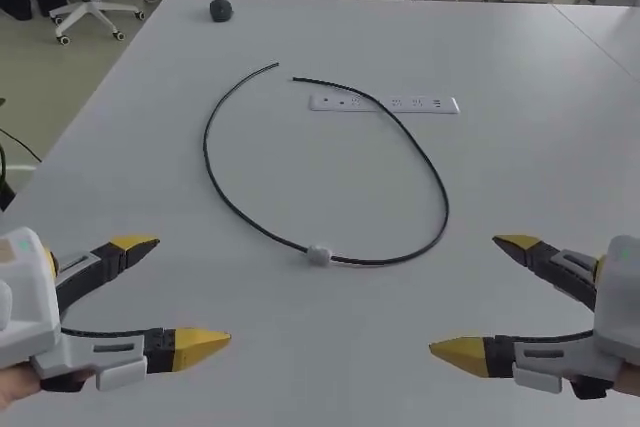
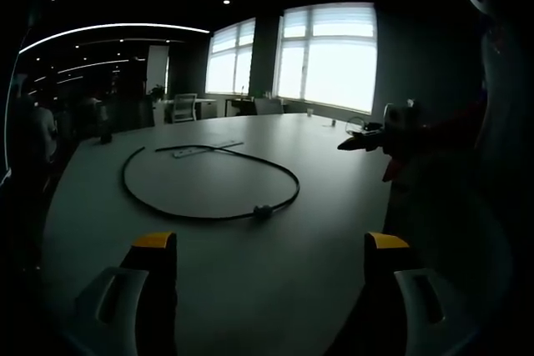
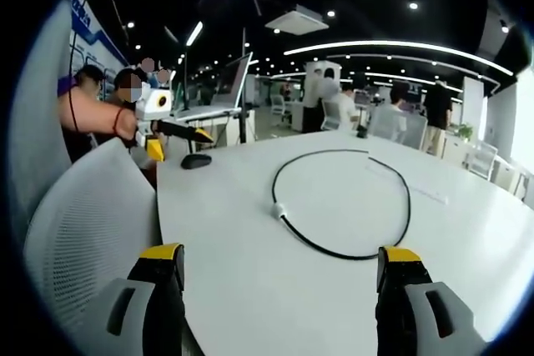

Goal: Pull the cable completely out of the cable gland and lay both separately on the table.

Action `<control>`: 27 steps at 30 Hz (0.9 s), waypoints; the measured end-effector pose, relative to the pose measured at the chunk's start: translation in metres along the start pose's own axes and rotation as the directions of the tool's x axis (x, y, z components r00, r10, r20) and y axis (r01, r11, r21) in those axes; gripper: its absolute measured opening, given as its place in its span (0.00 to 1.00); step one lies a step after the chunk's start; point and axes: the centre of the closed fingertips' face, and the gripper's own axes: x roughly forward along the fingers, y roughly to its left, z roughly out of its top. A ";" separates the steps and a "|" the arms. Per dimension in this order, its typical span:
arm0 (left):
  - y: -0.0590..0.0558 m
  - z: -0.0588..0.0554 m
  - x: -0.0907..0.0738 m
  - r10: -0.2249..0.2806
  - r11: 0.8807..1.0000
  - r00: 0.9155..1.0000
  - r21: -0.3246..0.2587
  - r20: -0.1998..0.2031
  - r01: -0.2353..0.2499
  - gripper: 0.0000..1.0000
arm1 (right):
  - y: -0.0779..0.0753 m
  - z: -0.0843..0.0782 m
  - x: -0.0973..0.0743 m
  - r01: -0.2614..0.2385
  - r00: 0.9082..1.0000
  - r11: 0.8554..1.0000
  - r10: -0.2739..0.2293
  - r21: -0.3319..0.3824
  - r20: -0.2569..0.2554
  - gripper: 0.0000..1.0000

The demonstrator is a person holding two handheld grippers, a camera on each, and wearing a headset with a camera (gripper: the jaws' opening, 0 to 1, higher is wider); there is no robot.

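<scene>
**Cable and gland lie together on the tabletop, both hand-held grippers open**

The big white tabletop [image 1: 560,177] takes up most of the head view. A long black cable [image 1: 212,172] lies on it in a wide loop near the middle. The two cable ends are at the far side of the loop, close to each other but not touching.

The left hand-held gripper [image 1: 190,290] is at the near left. Its two yellow-tipped jaws are spread wide, with nothing between them. The right hand-held gripper [image 1: 465,295] is at the near right. Its jaws are spread wide too, and it holds nothing. Both are well apart from the cable.

A flat white power strip [image 1: 385,104] lies at the far side of the loop, and the cable goes across it. A small dark thing [image 1: 221,10], maybe a mouse, sits near the far edge.

The little pale grey cable gland [image 1: 318,255] sits on the near side of the loop. The cable goes in one side of it and comes out the other.
</scene>
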 end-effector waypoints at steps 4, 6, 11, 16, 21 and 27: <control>-0.001 0.001 0.002 -0.004 1.000 1.000 0.004 0.003 0.004 0.94 | 0.000 -0.001 0.000 -0.002 1.000 1.000 0.002 0.006 0.001 0.97; -0.001 0.000 0.002 -0.007 1.000 1.000 0.001 -0.001 0.007 0.94 | -0.001 -0.001 0.000 0.002 1.000 1.000 -0.002 0.008 0.002 0.97; -0.001 0.001 0.002 -0.008 1.000 1.000 0.003 -0.002 0.008 0.93 | -0.001 -0.002 -0.002 0.004 1.000 1.000 -0.004 0.010 0.001 0.97; -0.001 0.001 0.002 -0.006 1.000 1.000 0.008 -0.003 0.006 0.94 | 0.006 -0.002 0.004 -0.025 0.999 1.000 0.025 -0.015 -0.019 0.94; -0.003 0.002 0.001 -0.005 1.000 1.000 0.011 0.005 0.005 0.93 | 0.010 0.002 0.033 -0.083 0.994 0.995 0.079 -0.048 -0.076 0.84; -0.006 0.003 -0.001 -0.010 1.000 1.000 0.026 0.013 0.009 0.92 | 0.022 0.010 0.075 -0.180 0.978 0.976 0.164 -0.119 -0.130 0.71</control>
